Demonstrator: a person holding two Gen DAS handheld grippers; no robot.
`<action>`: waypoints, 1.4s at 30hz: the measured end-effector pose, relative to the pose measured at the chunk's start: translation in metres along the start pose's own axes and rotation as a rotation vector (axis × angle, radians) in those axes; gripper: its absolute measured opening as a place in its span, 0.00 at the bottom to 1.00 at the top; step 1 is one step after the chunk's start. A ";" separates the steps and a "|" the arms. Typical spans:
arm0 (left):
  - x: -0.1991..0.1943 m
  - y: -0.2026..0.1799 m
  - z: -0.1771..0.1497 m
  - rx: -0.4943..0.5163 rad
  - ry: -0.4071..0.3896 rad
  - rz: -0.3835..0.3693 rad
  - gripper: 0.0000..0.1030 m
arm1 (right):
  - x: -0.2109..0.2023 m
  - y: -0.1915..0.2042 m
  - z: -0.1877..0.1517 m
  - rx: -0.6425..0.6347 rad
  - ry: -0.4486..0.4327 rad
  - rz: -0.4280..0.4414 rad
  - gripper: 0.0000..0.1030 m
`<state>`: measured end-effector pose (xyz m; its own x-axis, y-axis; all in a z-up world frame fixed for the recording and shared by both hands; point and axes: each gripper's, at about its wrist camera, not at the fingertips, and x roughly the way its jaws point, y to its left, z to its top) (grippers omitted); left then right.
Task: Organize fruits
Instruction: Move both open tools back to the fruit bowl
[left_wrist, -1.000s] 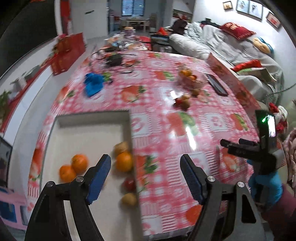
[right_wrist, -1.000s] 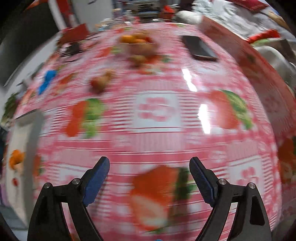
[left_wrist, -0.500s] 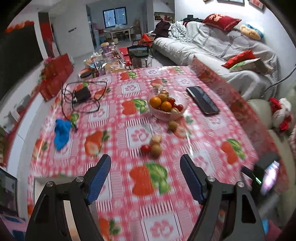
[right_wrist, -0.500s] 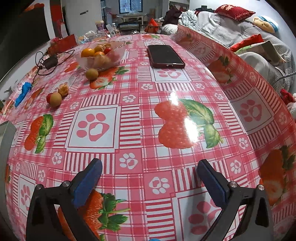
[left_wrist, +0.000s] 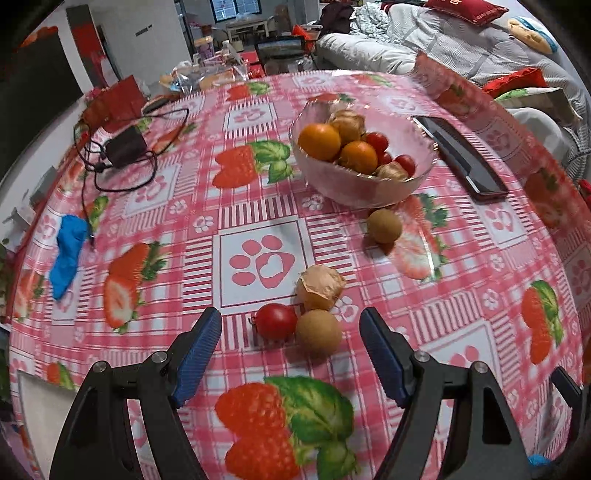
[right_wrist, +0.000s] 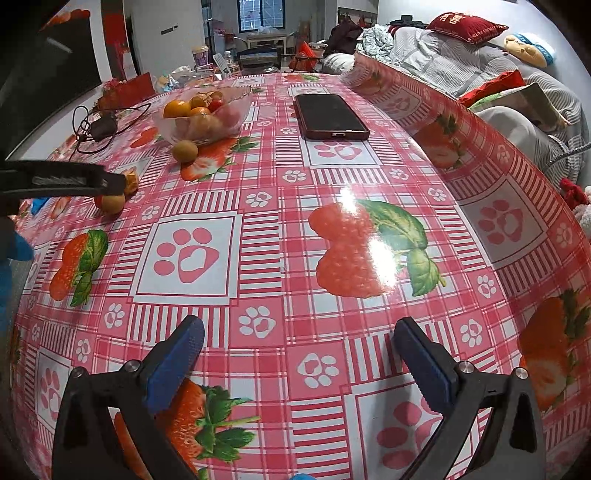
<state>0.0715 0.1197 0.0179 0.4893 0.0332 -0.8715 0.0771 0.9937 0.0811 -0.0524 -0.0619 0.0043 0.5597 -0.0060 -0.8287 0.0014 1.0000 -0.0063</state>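
My left gripper (left_wrist: 291, 347) is open and empty, just before a cluster on the tablecloth: a red cherry tomato (left_wrist: 276, 320), a round brown fruit (left_wrist: 318, 332) and a husked fruit (left_wrist: 320, 286). Another brown fruit (left_wrist: 384, 226) lies beside a glass bowl (left_wrist: 354, 184) holding oranges, tomatoes and husked fruits. My right gripper (right_wrist: 297, 350) is open and empty over bare tablecloth. In the right wrist view the bowl (right_wrist: 201, 127) is far left, and the left gripper's finger (right_wrist: 62, 181) partly hides the cluster.
A dark phone (left_wrist: 461, 155) lies right of the bowl, also in the right wrist view (right_wrist: 330, 116). A charger with cable (left_wrist: 123, 147) and a blue cloth (left_wrist: 68, 251) lie at the left. A white tray corner (left_wrist: 40, 402) shows bottom left. A sofa stands beyond the table.
My left gripper has swung away from the white tray and moved forward up to the fruit cluster. My right gripper has shifted slightly forward over the tablecloth. Both stayed open.
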 end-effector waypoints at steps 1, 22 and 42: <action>0.005 0.001 -0.001 -0.005 0.009 -0.001 0.78 | 0.000 0.000 0.000 0.000 -0.001 0.000 1.00; -0.042 -0.009 -0.088 0.008 -0.027 -0.087 0.46 | 0.000 0.000 0.000 0.000 -0.001 -0.001 1.00; -0.181 0.071 -0.019 -0.029 -0.112 -0.201 0.71 | -0.041 -0.015 0.078 0.081 0.095 0.304 1.00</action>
<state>-0.0280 0.1866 0.1725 0.5603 -0.1767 -0.8092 0.1585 0.9818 -0.1046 -0.0110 -0.0763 0.0821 0.4643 0.2968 -0.8345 -0.0863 0.9529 0.2909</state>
